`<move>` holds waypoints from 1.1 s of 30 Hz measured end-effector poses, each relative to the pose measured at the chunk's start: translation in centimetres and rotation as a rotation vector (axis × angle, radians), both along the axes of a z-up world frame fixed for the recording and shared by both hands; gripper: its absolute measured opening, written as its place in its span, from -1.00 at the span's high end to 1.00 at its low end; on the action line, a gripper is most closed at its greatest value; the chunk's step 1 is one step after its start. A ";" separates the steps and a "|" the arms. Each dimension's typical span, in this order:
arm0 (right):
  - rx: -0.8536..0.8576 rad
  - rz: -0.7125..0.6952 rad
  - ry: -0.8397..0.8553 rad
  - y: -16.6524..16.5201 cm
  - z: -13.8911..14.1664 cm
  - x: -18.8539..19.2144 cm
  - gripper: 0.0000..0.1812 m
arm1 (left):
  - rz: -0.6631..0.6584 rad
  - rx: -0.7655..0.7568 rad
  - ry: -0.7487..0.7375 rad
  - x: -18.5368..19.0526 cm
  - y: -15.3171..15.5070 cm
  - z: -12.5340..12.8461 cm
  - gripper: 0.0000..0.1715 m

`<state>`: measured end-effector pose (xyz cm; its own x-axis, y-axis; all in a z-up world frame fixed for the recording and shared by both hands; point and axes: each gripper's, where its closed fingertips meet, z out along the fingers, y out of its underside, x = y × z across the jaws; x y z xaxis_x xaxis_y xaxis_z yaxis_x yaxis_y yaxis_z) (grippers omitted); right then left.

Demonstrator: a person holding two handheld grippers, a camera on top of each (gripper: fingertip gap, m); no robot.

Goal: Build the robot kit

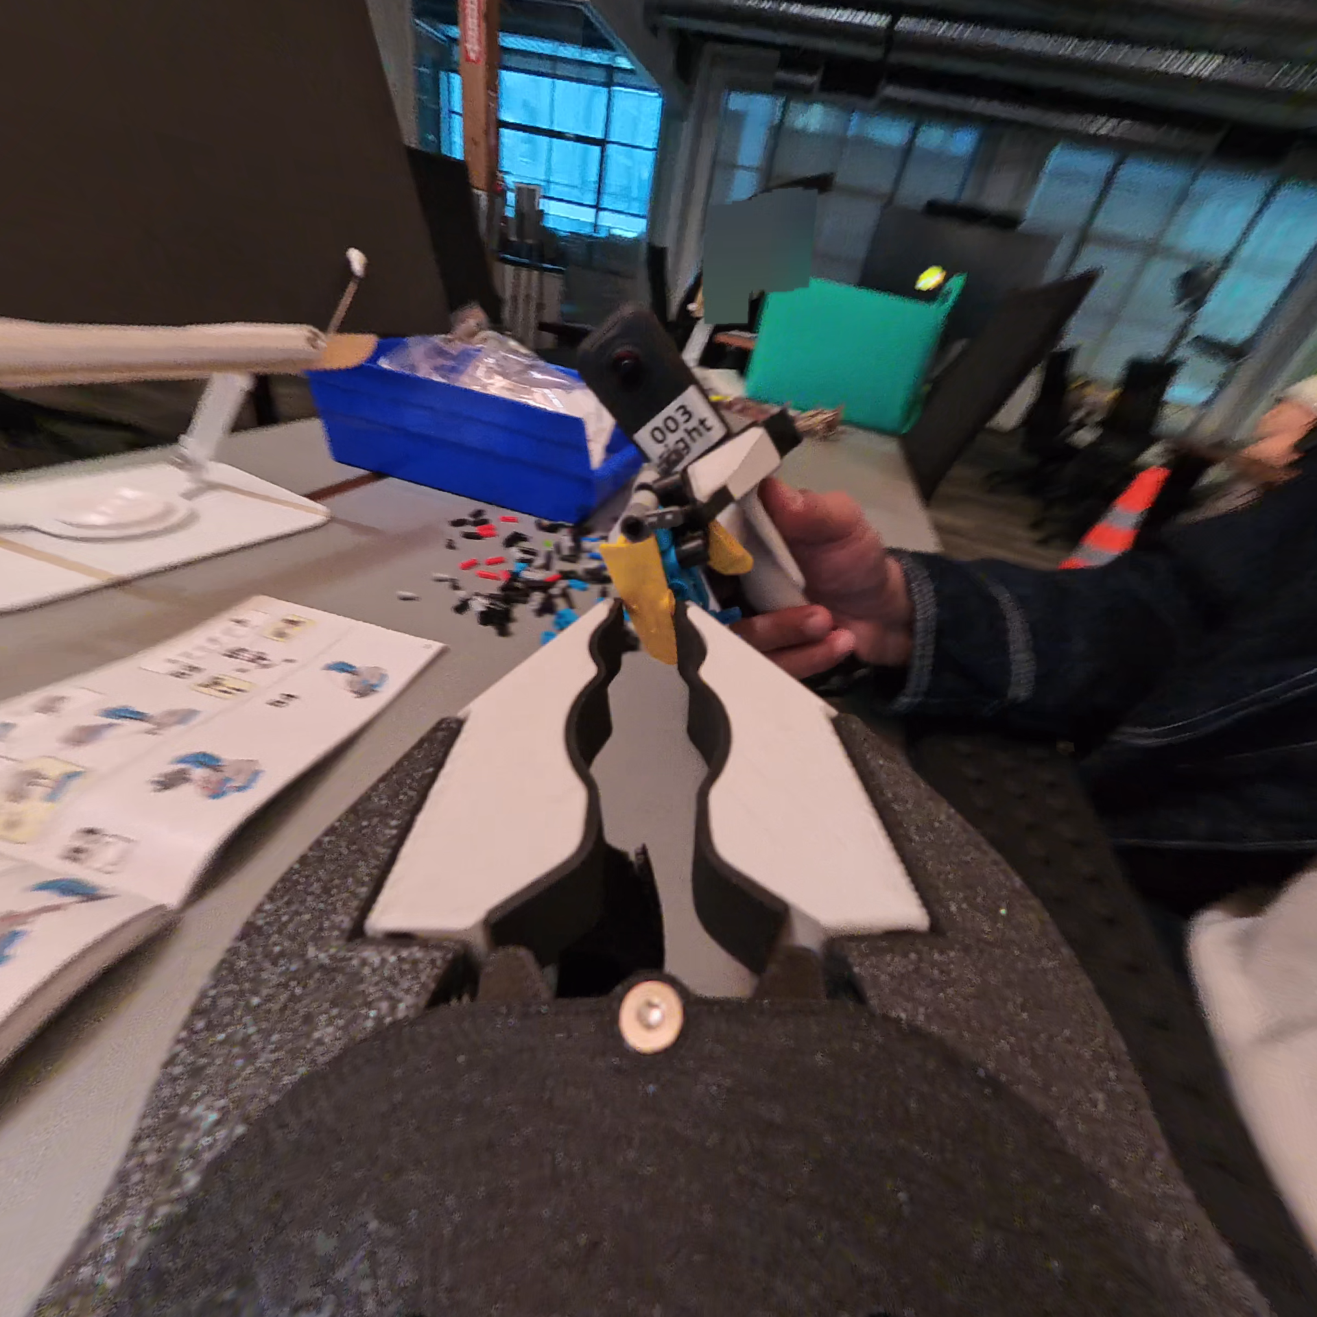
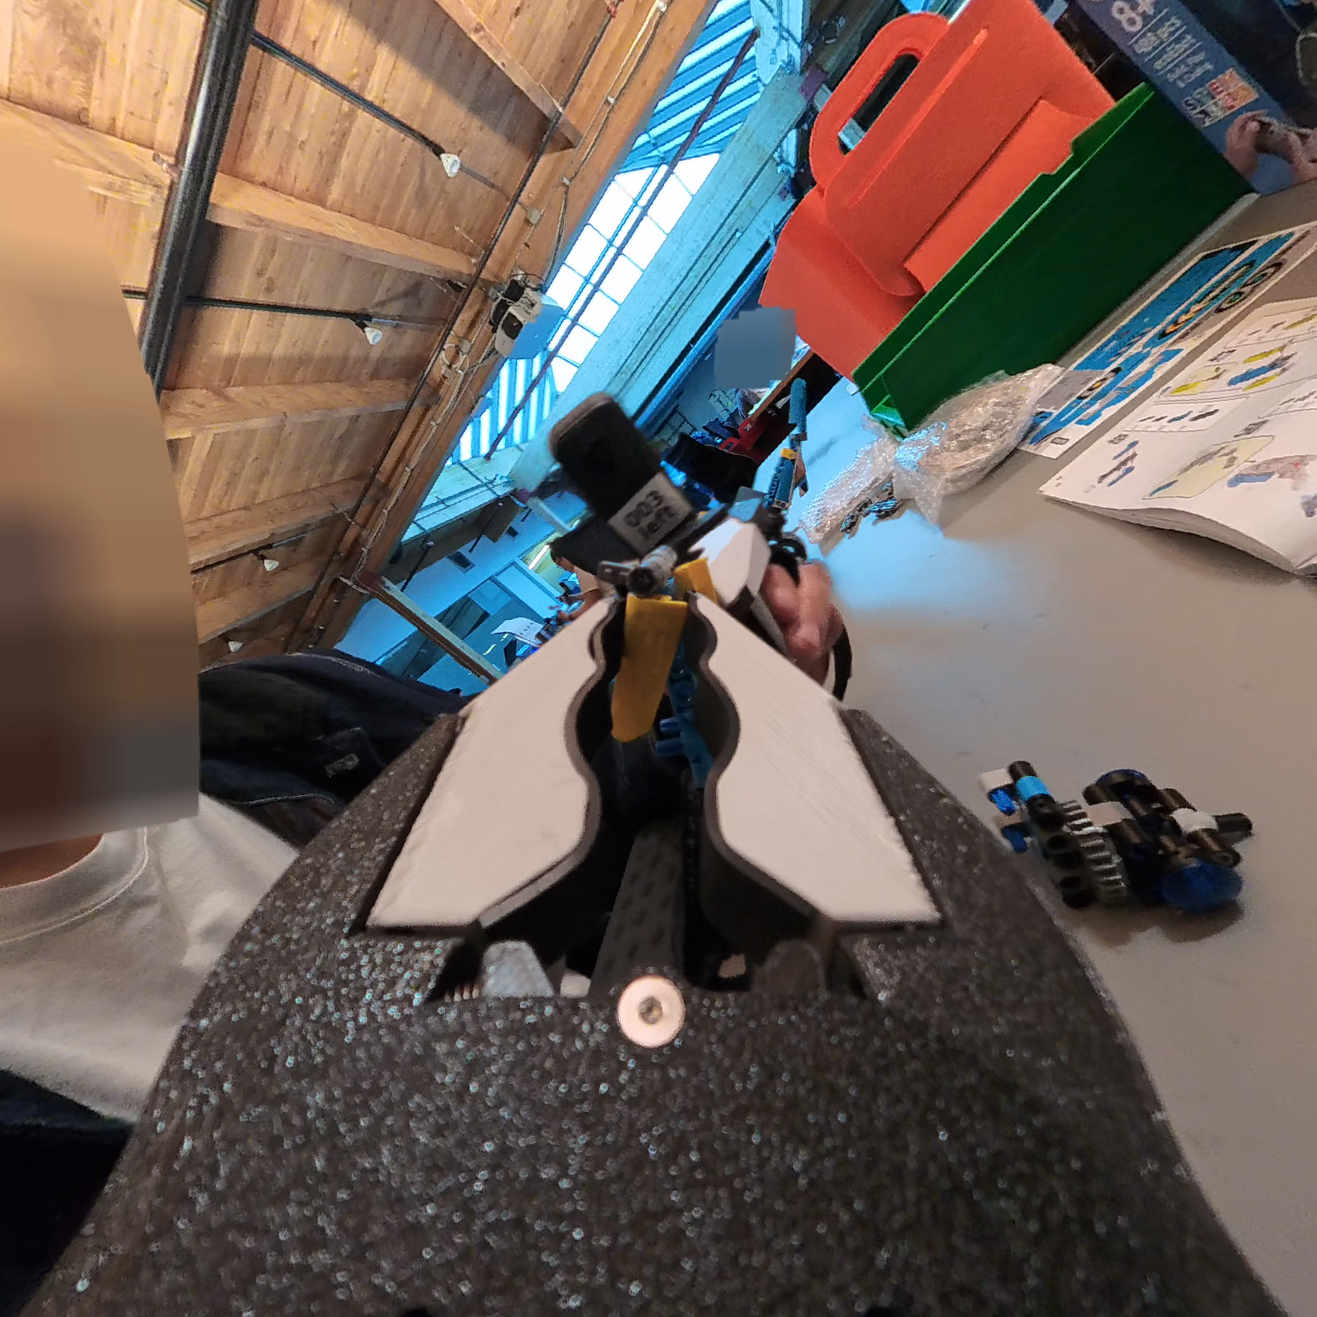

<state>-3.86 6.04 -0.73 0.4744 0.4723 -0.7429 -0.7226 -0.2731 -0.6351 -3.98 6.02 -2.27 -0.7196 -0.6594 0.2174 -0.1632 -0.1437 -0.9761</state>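
Left tool (image 1: 645, 627) pinches the lower tip of a yellow panel (image 1: 645, 588) on a small blue-and-black brick assembly (image 1: 666, 549) raised above the table (image 1: 370, 549); right tool (image 2: 648, 627) closes on a yellow panel (image 2: 645, 663) of the same assembly from the opposite side. Both grips sit at the fingertips, so a twist or pull between the tools could, judging by the shallow hold, pop a panel loose or drop the model. Beneath lie scattered small pieces (image 1: 513, 570), with a blue bin (image 1: 463, 435) behind. An instruction booklet (image 1: 178, 741) lies toward the left edge. A geared sub-assembly (image 2: 1119, 841) rests apart on the table.
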 end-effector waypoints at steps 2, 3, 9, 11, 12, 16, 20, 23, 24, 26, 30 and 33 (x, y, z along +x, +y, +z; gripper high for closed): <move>0.015 0.022 0.001 -0.2 0.4 -0.3 0.82 | -0.040 -0.108 0.019 -0.2 0.5 1.1 0.71; 0.007 0.022 -0.011 -0.2 0.2 -0.4 0.82 | -0.050 -0.139 0.022 -0.3 0.8 1.4 0.68; -0.035 -0.004 -0.083 0.3 -0.7 -0.7 0.82 | -0.056 -0.132 0.015 -0.5 0.5 1.3 0.71; -0.042 -0.012 -0.101 0.4 -0.8 -0.7 0.82 | -0.055 -0.145 0.032 -0.4 0.5 1.2 0.72; -0.052 -0.025 -0.115 0.5 -1.0 -0.6 0.82 | -0.048 -0.148 0.045 -0.2 0.6 1.0 0.72; -0.068 -0.089 -0.218 0.7 -1.4 -0.4 0.82 | -0.021 -0.162 0.067 0.2 0.9 0.6 0.75; -0.075 -0.155 -0.305 0.9 -1.6 0.0 0.82 | 0.003 -0.187 0.094 0.5 1.1 0.4 0.76; -0.086 -0.187 -0.371 1.1 -1.9 0.1 0.82 | 0.017 -0.181 0.096 0.7 1.1 0.2 0.77; -0.093 -0.181 -0.349 1.1 -1.9 0.2 0.82 | 0.033 -0.159 0.088 0.8 1.1 0.1 0.77; -0.115 -0.199 -0.354 1.2 -2.4 0.6 0.82 | 0.084 -0.096 0.061 1.0 1.3 -0.1 0.84; -0.093 -0.161 -0.263 1.1 -1.9 0.4 0.82 | 0.072 -0.115 0.046 0.9 1.2 0.4 0.84; -0.080 -0.092 -0.172 0.9 -1.7 0.0 0.82 | 0.042 -0.105 0.023 0.5 0.9 0.8 0.83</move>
<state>-3.87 6.93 -2.38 0.6359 0.3639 -0.6806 -0.6297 -0.2654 -0.7302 -3.48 6.91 -1.49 -0.6859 -0.6617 0.3028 -0.1765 -0.2525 -0.9514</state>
